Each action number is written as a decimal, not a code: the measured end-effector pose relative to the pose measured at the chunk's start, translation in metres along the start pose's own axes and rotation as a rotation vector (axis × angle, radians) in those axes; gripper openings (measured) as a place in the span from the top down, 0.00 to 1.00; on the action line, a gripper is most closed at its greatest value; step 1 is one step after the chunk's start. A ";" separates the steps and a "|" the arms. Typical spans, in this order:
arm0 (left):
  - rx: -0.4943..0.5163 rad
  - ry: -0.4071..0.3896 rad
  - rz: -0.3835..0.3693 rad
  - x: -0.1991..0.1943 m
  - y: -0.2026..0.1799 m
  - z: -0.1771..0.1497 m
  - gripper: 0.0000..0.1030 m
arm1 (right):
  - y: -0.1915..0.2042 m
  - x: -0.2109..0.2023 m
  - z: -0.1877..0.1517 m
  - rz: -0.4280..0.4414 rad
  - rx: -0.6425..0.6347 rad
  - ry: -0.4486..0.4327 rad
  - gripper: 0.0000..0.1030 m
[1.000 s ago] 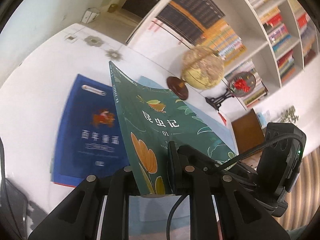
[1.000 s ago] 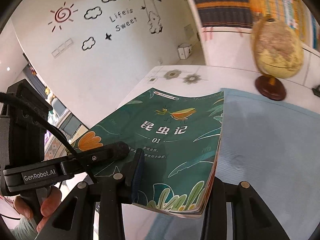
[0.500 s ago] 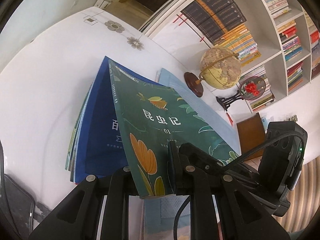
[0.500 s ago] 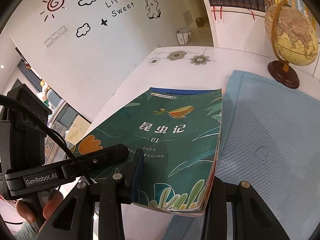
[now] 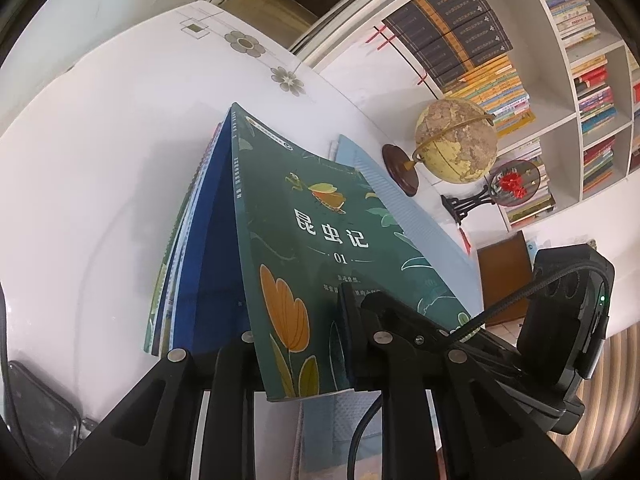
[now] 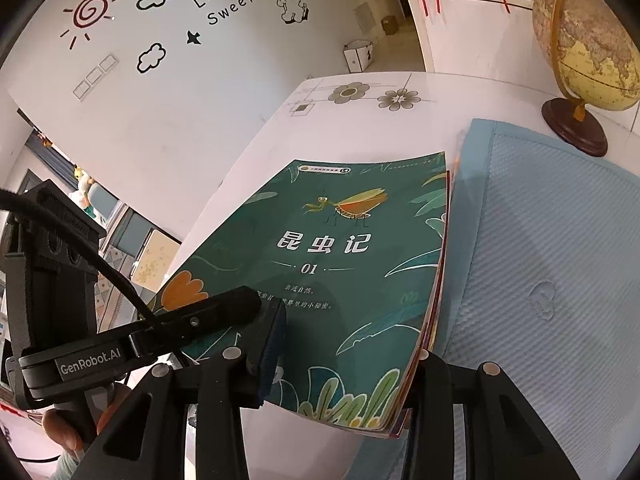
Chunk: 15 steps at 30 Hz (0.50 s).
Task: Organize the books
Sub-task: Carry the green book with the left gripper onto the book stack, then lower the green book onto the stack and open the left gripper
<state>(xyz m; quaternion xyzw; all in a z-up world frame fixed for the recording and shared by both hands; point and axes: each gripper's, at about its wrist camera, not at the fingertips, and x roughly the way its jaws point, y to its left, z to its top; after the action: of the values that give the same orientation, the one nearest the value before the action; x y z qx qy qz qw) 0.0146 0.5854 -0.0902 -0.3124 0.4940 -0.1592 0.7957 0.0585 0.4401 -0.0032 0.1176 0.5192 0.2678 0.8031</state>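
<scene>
Left gripper [image 5: 296, 344] clamps green book [image 5: 320, 256], right gripper [image 6: 340, 360] clamps same book, frame centre | cover "01"; left unit "GenRobot.AI" | white table [image 5: 100, 160] bare upper left.

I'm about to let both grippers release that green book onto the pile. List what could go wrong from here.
1. The green book sits tilted over the blue book, one edge raised; released now, it may slide off crooked.
2. The pile's page edges already fan unevenly, so the stack may shift.
3. The left gripper and right gripper both pinch its near edge; uneven release could twist it toward the light blue mat.
</scene>
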 end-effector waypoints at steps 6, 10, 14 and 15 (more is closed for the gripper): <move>0.003 0.004 0.013 0.001 -0.001 0.001 0.81 | -0.002 0.001 0.001 0.006 0.015 0.007 0.61; 0.004 0.006 0.028 0.002 0.000 -0.004 0.81 | -0.006 0.003 -0.003 0.002 0.031 0.018 0.57; 0.008 0.007 0.047 0.001 0.001 -0.008 0.81 | -0.008 0.003 -0.005 -0.007 0.042 0.029 0.56; 0.000 0.006 0.049 0.001 0.003 -0.009 0.79 | -0.008 0.003 -0.006 -0.009 0.042 0.033 0.55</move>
<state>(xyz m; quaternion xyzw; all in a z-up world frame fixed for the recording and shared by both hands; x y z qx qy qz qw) 0.0067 0.5836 -0.0955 -0.2997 0.5041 -0.1406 0.7977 0.0565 0.4345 -0.0123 0.1275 0.5384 0.2552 0.7929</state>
